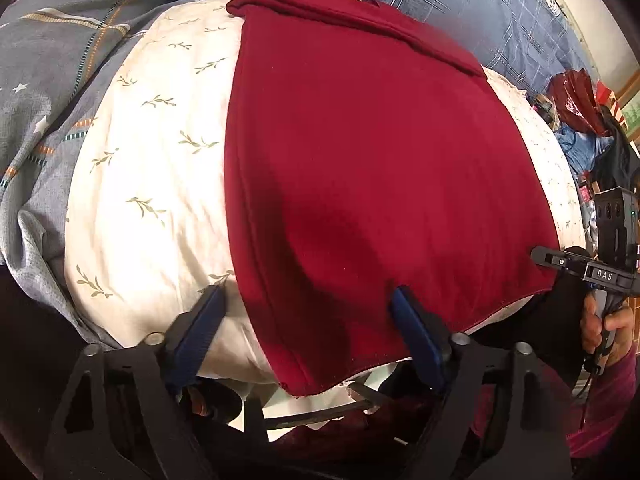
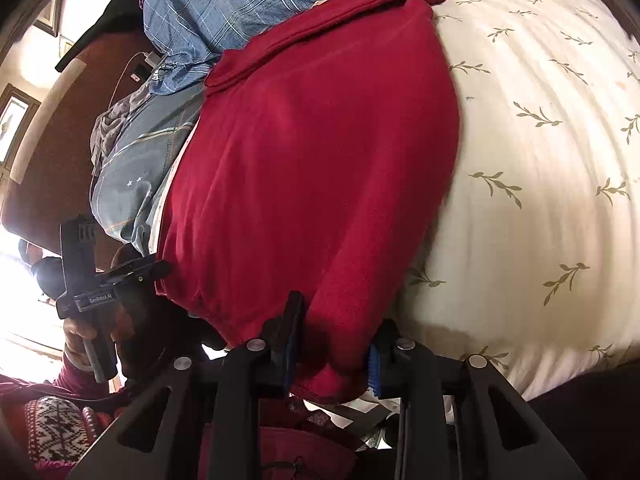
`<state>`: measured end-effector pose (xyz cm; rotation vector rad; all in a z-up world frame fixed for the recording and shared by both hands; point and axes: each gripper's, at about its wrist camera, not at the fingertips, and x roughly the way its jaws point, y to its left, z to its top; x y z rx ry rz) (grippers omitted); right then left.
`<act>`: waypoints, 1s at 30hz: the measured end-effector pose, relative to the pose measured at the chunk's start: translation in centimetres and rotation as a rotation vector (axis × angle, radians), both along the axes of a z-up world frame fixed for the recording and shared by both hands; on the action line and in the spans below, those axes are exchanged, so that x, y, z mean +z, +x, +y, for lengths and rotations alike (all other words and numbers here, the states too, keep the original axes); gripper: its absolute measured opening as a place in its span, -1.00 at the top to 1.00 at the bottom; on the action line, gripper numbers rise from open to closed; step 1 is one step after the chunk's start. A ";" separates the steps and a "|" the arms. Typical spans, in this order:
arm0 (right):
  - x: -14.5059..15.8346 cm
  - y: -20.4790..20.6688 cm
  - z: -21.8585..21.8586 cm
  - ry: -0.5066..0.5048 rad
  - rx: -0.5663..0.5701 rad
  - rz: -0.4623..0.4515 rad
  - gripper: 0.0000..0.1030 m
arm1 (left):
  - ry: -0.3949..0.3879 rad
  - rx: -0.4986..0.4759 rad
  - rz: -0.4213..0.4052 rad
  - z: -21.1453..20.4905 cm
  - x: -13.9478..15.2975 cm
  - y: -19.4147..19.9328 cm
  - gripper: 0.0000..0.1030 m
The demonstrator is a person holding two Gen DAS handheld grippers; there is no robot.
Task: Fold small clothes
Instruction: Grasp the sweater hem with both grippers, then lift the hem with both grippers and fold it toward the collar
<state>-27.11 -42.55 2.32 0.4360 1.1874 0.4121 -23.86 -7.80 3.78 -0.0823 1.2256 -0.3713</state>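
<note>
On the leaf-print cushion (image 1: 152, 168), the red garment (image 1: 360, 184) lies smooth; right tool (image 2: 334, 344) pinches its corner, left tool (image 1: 308, 312) gapes.

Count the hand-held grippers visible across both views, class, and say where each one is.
2. The left hand-held gripper straddles the near left corner of the red garment. The right hand-held gripper is at its near right corner, with bunched cloth between its pads.

Red garment (image 2: 312, 168) (corner between jaws)

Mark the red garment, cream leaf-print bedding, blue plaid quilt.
red garment (image 1: 360, 168): left wrist view, middle of the cloth.
cream leaf-print bedding (image 2: 540, 160): right wrist view, bare stretch.
blue plaid quilt (image 1: 460, 0): left wrist view, far part.
</note>
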 end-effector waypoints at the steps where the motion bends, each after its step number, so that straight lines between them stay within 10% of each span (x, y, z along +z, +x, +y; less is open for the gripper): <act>1: 0.0 0.0 0.0 0.005 -0.002 0.003 0.43 | -0.002 0.001 0.001 0.1 0.0 0.0 -0.44; 8: -0.1 0.3 0.1 0.006 0.009 -0.006 0.46 | -0.026 0.005 0.004 0.5 0.0 -0.1 -0.14; 13: 0.2 0.5 0.5 -0.007 0.013 -0.033 0.58 | -0.094 0.008 0.035 1.4 -0.1 0.1 0.75; 30: 8.0 6.8 -0.8 0.114 -0.081 -0.308 0.74 | -0.244 0.054 -0.230 3.1 7.0 7.5 0.89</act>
